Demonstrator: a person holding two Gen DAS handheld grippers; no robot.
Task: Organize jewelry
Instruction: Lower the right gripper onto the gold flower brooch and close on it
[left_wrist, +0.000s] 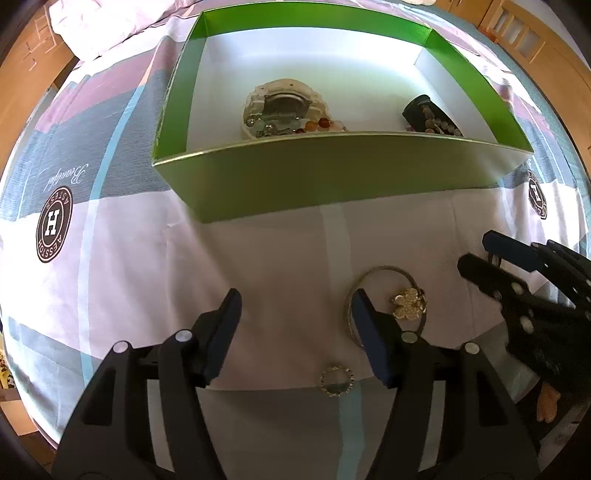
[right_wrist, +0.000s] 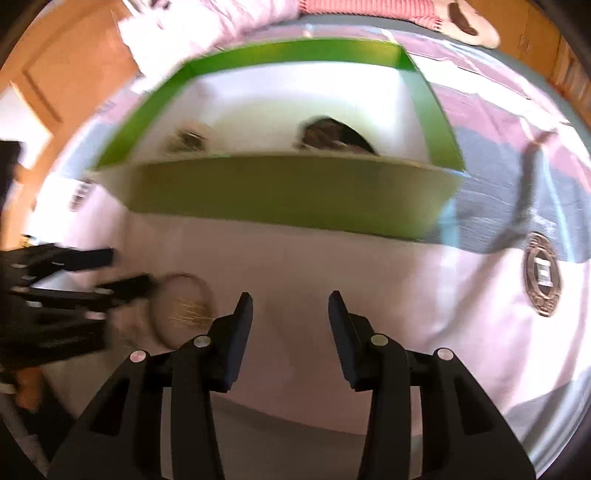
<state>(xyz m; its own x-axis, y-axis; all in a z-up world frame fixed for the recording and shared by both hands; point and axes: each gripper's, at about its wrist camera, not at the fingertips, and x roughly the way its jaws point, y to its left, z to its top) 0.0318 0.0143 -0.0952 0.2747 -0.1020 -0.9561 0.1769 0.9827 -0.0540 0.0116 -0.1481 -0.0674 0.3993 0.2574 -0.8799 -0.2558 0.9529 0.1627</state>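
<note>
Left wrist: left gripper (left_wrist: 295, 306) jaws apart, empty | bangle (left_wrist: 386, 304) on bedsheet (left_wrist: 258, 280), at right fingertip | ring (left_wrist: 336, 381) nearer | green box (left_wrist: 332, 177) holds watch (left_wrist: 284, 107), beads (left_wrist: 436, 122) || Right wrist: right gripper (right_wrist: 291, 310) jaws apart, empty | bangle (right_wrist: 181, 306) left, blurred.

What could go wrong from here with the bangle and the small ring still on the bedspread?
1. The left hand-held gripper is open with its right finger over the rim of the flower bangle; closing there may pinch the rim off-centre, so it could slip.
2. The right hand-held gripper sits close beside the bangle; the two could collide.
3. The small ring lies low between the left fingers, easily overlooked or nudged.
</note>
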